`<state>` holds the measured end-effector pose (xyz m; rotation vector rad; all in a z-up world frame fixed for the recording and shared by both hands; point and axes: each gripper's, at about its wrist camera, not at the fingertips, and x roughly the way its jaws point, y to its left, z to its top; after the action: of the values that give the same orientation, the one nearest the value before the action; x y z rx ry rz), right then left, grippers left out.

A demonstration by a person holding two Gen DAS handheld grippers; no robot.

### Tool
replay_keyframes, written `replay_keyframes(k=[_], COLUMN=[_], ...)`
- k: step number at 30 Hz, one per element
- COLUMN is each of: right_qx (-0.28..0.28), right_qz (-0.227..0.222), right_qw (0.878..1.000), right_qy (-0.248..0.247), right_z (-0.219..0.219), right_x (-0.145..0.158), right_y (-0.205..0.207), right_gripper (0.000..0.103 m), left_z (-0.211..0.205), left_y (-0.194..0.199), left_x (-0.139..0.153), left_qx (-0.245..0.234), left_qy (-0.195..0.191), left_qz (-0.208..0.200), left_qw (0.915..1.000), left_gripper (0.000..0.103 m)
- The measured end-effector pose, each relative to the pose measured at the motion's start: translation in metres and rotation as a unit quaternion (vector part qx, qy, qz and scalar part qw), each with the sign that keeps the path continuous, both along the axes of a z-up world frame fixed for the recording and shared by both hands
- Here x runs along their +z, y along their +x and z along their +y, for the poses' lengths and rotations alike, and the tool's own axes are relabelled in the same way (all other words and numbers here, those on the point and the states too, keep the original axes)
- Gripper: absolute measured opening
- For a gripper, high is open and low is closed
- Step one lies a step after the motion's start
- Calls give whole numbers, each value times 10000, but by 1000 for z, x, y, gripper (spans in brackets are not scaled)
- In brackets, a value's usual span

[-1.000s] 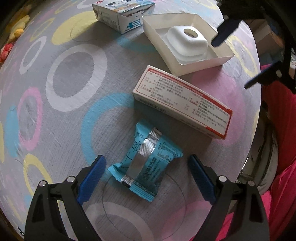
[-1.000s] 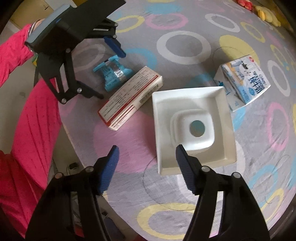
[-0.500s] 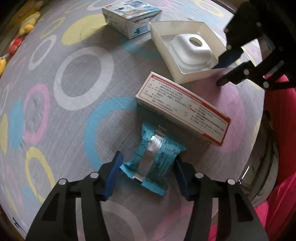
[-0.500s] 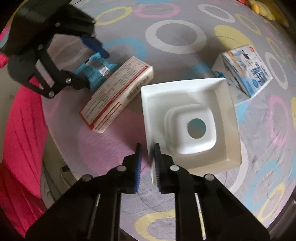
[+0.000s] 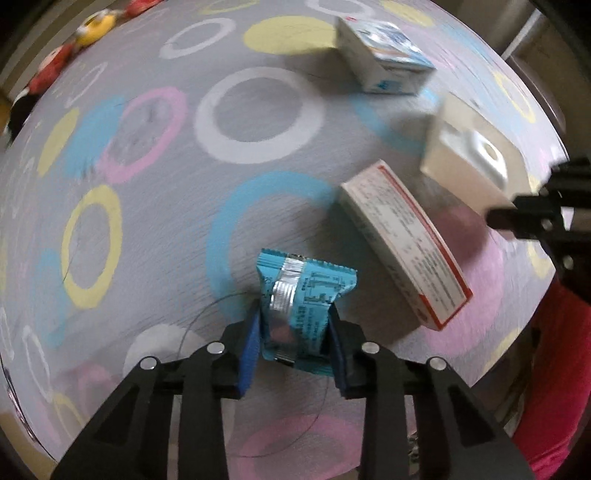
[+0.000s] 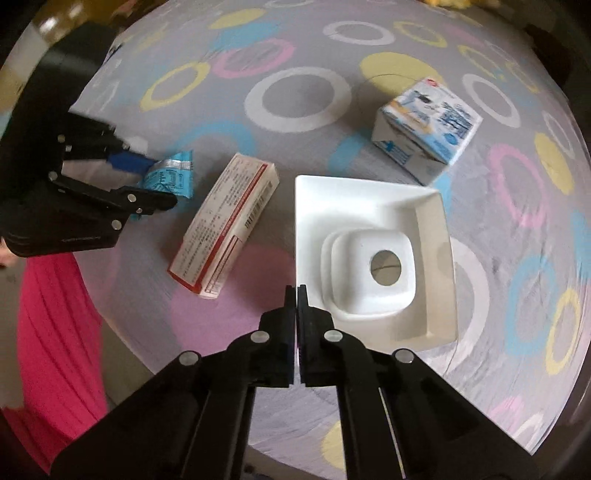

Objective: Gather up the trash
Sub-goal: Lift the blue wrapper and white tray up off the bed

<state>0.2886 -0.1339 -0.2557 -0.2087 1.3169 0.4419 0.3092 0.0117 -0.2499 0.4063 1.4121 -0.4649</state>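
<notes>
Since a second ago your left gripper (image 5: 293,334) has closed around the crinkled blue foil snack wrapper (image 5: 301,295) and its jaws are closing on it, while your right gripper (image 6: 296,295) has pinched shut on the near-left rim of the white square moulded tray (image 6: 373,225). Between them lies the long white-and-red cardboard box (image 6: 225,225); the blue-and-white milk carton (image 6: 424,133) sits farther off on the ring-patterned grey tablecloth (image 5: 147,229).

Item, as I see it: one round table (image 6: 369,33) under a grey cloth (image 5: 177,206) printed with pink, blue, yellow and white rings. Soft, dim daylight. Pale floor (image 6: 122,354) below the table's edge. Red and yellow toys (image 5: 70,40) lie beyond the far rim, blurred.
</notes>
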Motion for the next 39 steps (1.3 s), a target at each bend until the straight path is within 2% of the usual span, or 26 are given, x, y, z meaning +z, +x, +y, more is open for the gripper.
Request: replay_keyframes(k=[3,8,14,21,28,33,39], right_qx=[-200,-474,-616,-606,-541,-408,-271], right_qz=[-30,-140,-475,-843,-1171,-1245,-1260], right_qw=[9997,9980,9958,9935,9897,9891,9892], right_qy=[125,384,486,458,626,678,691], right_z=[-5,-26,-27,-22,-15,-4,9], right_x=[6,27,63,102,138,147,149], right_y=[-4,-5,-23,-55,-104,-140,-185], right_gripper=[2,2,2,2,2,2,2], left_z=[9,21,28,28,20,15,8], left_y=[3,4,-9,-47,-90,-125,-168], left_x=[4,25,61,104,126,137,137], left_qx=[223,507,522,465,377,329,264], left_qy=[-63,-212,-244,-272,-428,-421,-508], left_qz=[6,-104,-350,-613,-756,-858,-852], left_qw=[9997,9984,9977,9967,9955,9949,9947], left_gripper=[32,32,32,32,32,32,32])
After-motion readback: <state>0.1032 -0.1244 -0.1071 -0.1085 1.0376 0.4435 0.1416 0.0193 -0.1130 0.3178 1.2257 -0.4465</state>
